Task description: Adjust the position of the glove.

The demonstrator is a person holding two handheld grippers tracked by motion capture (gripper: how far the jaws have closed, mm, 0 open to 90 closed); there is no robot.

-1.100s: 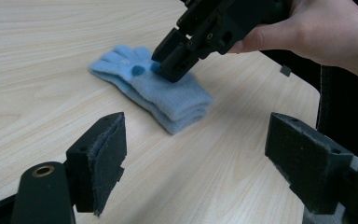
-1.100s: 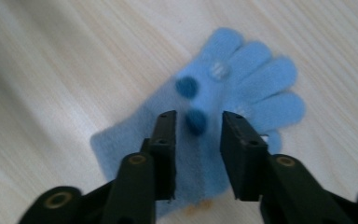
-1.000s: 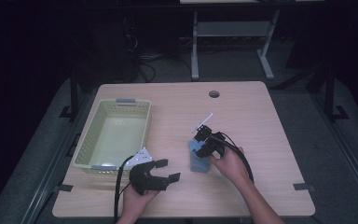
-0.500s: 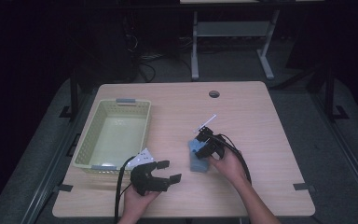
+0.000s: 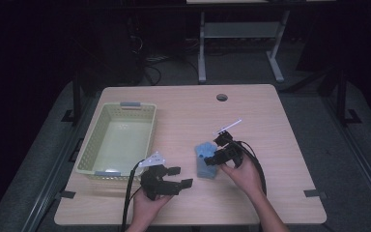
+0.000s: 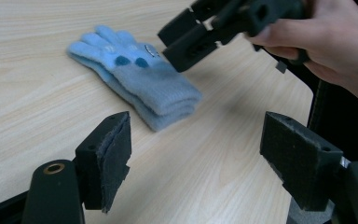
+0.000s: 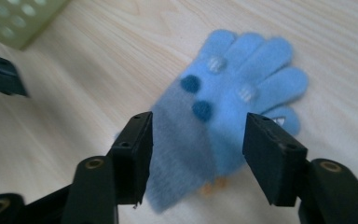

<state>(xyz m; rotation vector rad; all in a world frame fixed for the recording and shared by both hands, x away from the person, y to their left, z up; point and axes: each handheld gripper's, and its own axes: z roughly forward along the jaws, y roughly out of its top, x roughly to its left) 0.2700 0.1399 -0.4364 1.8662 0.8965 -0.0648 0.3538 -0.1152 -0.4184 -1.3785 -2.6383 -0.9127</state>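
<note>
Right gripper (image 7: 196,158) lower over glove (image 7: 235,100)

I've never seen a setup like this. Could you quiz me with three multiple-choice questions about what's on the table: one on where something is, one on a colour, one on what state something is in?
1. Where does the glove lie?
A. inside the basket
B. on the table, right of the basket
C. on the floor

2. What colour is the glove?
A. light blue
B. red
C. black

3. How do the right tongs stand?
A. shut on the glove
B. shut on nothing
C. open above the glove

Answers:
1. B: the high view shows it on the bare wood of the table, apart from the basket.
2. A: light blue knit with darker blue dots.
3. C: in the right gripper view the jaws stand apart with the glove between and below them.
</note>
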